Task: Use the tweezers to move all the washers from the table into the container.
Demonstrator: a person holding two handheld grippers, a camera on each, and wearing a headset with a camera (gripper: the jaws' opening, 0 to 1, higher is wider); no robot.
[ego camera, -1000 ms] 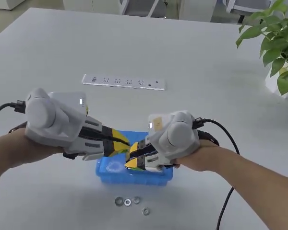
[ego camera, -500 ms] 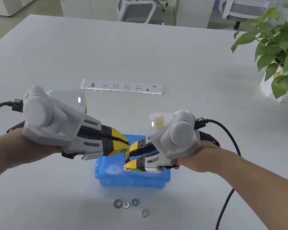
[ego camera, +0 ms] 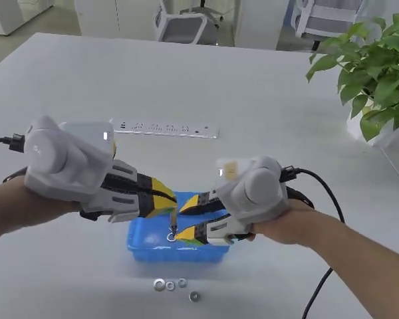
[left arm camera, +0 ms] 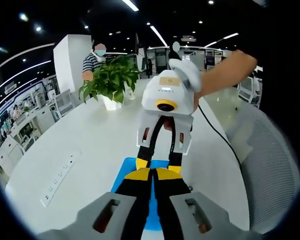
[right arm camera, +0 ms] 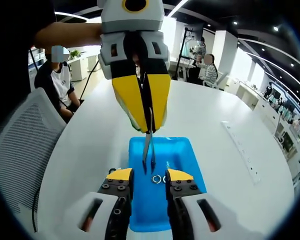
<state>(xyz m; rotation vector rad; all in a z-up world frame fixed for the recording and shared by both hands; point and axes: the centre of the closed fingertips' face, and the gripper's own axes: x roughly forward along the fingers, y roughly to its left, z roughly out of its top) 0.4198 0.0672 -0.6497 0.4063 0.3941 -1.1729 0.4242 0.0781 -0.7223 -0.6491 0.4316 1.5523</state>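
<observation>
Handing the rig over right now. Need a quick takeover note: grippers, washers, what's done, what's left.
Left gripper: shut on the tweezers, tips pointing down over the blue container.
Right gripper: open, holding nothing, jaws low over the container and facing the left gripper.
Done: at least one washer lies in the container, just off the tweezer tips, which look empty.
Left: four washers lie on the table by the container's near wall. Pick each up with the tweezers.
</observation>
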